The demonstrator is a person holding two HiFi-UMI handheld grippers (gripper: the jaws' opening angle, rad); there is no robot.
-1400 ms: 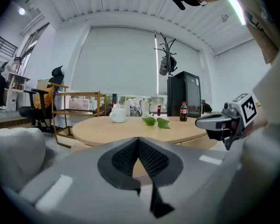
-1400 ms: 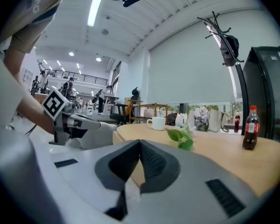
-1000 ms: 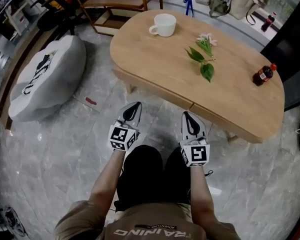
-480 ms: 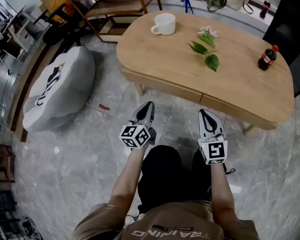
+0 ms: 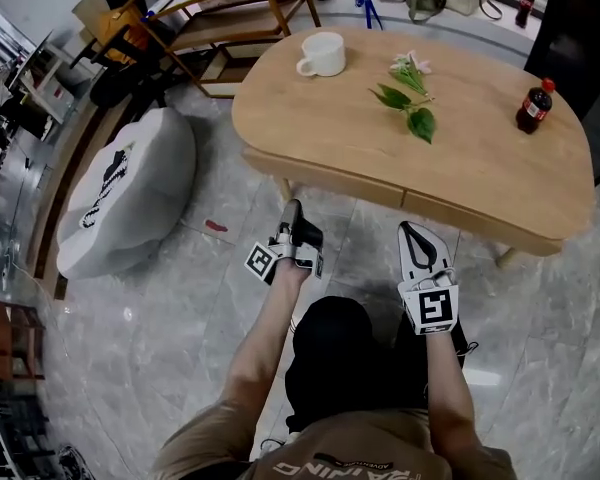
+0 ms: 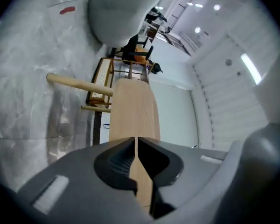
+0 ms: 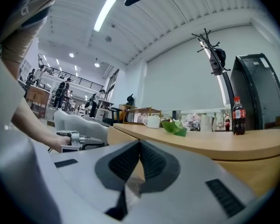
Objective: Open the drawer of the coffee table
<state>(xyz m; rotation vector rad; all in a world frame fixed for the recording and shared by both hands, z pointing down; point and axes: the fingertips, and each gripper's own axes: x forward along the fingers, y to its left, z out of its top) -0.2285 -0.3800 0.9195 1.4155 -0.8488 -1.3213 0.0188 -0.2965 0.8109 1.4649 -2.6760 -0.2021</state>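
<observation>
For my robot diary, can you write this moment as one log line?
left gripper: shut, empty | right gripper: shut, empty | drawer: closed, untouched

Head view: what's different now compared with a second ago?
The left tool has rolled from flat onto its side, in front of the coffee table. Nothing was gripped or released: both tools are shut and empty. The right tool lies flat as before. The cup, leafy sprig and cola bottle haven't moved, and no drawer is out.
</observation>
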